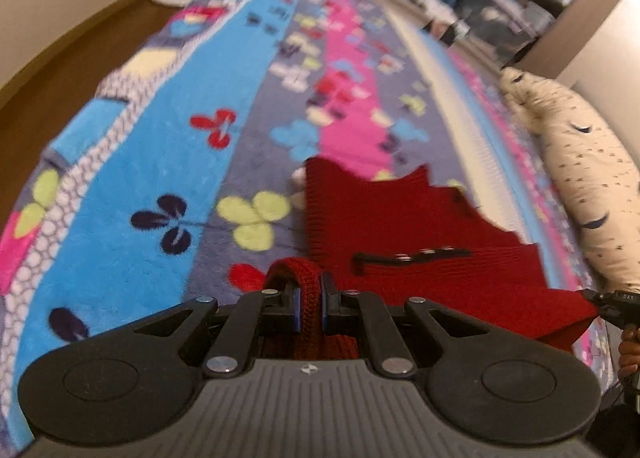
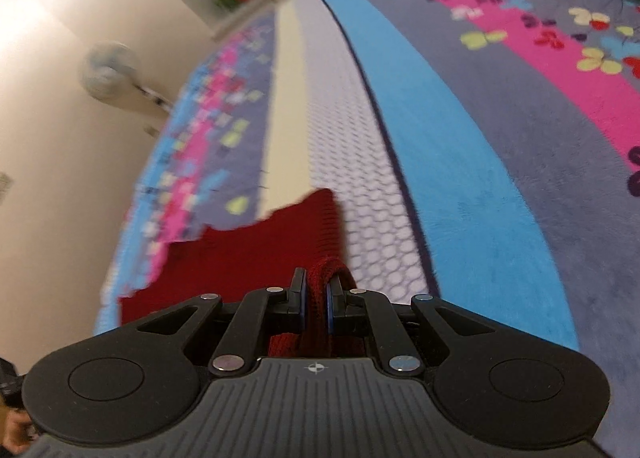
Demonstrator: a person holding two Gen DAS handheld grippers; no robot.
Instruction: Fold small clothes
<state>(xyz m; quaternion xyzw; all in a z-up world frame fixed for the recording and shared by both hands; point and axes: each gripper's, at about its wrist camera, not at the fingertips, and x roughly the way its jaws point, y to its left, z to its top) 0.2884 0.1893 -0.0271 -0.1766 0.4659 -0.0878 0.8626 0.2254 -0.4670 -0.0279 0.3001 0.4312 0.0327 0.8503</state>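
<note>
Warm indoor light, rather dim. Beyond each claw the blanket (image 1: 168,146) is motion-blurred; nearest parts stay sharp. Edges bend strongly.

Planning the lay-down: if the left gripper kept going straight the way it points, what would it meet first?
Likely the bedspread. The left gripper, shut on the red knit garment, points down toward it; depth is unclear.

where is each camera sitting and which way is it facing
Left wrist: on the left gripper, looking down along its fingers over the dark red knitted garment on the patterned fleece blanket; a hand shows at right.
Right wrist: on the right gripper, facing along the blanket's stripes.
Shared: garment, blanket, each gripper pinching knit.
</note>
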